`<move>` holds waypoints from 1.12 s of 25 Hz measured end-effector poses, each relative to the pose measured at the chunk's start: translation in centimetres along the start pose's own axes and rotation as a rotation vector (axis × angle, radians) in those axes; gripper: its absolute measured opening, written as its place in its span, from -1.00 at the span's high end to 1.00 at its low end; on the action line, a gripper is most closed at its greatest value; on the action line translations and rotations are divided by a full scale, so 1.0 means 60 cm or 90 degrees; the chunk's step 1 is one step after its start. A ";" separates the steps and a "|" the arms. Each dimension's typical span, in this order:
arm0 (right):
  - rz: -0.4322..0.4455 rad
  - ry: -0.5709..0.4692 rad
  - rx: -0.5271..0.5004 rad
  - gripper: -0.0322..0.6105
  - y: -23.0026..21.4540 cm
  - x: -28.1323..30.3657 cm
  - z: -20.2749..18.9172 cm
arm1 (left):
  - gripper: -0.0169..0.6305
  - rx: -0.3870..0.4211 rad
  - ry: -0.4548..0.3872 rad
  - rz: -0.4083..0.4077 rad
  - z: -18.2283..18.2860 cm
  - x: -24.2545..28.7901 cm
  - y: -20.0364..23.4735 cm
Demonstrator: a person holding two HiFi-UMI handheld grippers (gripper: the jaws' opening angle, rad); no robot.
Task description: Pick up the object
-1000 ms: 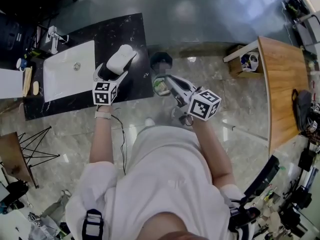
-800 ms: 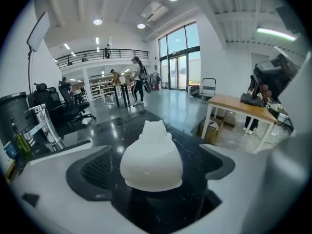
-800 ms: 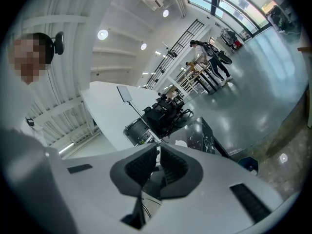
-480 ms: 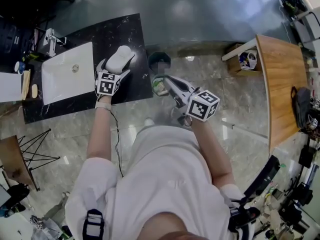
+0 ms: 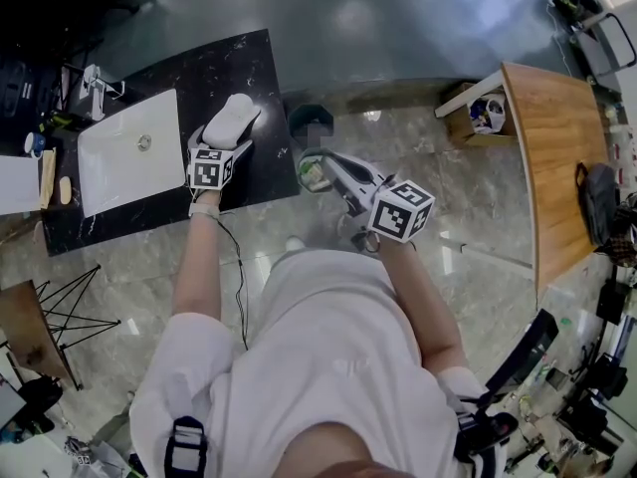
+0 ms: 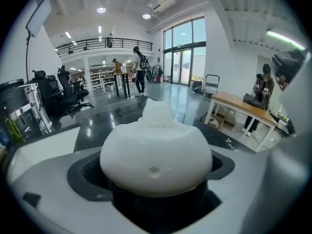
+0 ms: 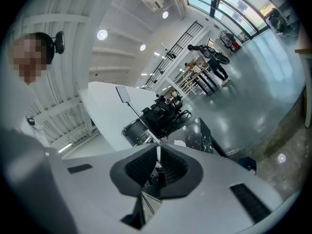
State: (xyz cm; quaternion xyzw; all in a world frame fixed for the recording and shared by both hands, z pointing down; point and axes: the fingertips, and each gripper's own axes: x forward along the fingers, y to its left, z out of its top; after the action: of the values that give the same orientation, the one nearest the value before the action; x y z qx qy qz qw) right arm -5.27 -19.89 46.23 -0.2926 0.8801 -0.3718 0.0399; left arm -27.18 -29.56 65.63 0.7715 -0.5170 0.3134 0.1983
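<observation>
Bottle (image 5: 231, 118): white, smooth glossy plastic, rounded and oblong. It lay on its side over the black, white-veined worktop (image 5: 261, 63), just right of the white rectangular sink (image 5: 119, 157). Whether it rested on the stone could not be told.

Left hand-held gripper (image 5: 218, 139): jaws wide apart, with the bottle's near end between them. Dark pads (image 6: 85, 172) sat on either side, and no squeeze was visible.

Right hand-held gripper (image 7: 157, 149): jaws together at the tips with nothing between them. It was held off the worktop, over the polished grey stone floor (image 5: 478, 227).

View differences:
- The left gripper view alone showed the bottle end-on: a domed base with a small dimple (image 6: 153, 170) at its centre and a narrower top beyond.
- The head view alone showed the bottle's full length, the sink and a chrome tap (image 5: 95, 80) at the sink's far side.
- The right gripper view was tilted up toward the ceiling lights and showed a fine grid texture on that gripper's pads.
</observation>
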 end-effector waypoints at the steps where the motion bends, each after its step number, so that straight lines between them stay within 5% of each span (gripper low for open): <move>1: -0.001 0.000 0.000 0.84 -0.001 -0.001 -0.001 | -0.70 -0.001 -0.002 0.002 0.001 0.000 0.002; 8: -0.004 0.005 0.006 0.84 -0.004 -0.003 -0.007 | -0.67 -0.010 -0.018 0.012 0.005 -0.005 0.006; 28: 0.048 0.044 0.019 0.84 0.009 0.034 -0.026 | -0.66 -0.259 -0.210 -0.059 0.050 -0.129 -0.026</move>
State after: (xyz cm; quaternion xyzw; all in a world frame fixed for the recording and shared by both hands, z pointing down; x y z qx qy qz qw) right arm -7.62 -19.73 47.29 -0.2461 0.8856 -0.3929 0.0281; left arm -26.99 -25.65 58.16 0.7792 -0.5591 0.0634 0.2762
